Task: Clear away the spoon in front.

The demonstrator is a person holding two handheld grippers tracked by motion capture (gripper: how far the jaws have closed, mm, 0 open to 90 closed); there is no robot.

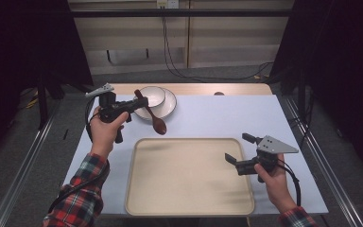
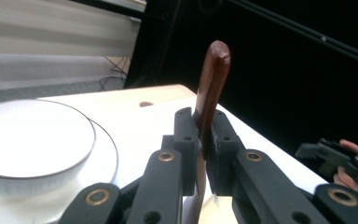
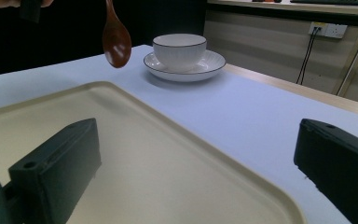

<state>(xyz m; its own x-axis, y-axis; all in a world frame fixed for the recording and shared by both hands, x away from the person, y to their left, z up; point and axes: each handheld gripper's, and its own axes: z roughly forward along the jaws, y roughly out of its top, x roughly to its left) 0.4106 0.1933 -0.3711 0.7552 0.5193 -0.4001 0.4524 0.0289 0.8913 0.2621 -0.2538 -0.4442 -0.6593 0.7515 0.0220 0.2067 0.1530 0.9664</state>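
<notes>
The left gripper (image 1: 139, 101), black with two jaws, is clamped on the handle of a dark brown wooden spoon (image 1: 153, 116); in the left gripper view the handle (image 2: 210, 88) rises between the closed pads. The spoon hangs in the air, its bowl pointing down over the pale blue table cover (image 1: 217, 118), just behind the far left corner of the tray. Just beyond it a white bowl with a thin dark rim (image 1: 152, 95) stands on a white saucer (image 1: 169, 105). In front lies a large, flat cream-coloured plastic tray (image 1: 189, 176). The right gripper (image 1: 240, 148) hovers over the tray's right edge, jaws wide apart, nothing between them
</notes>
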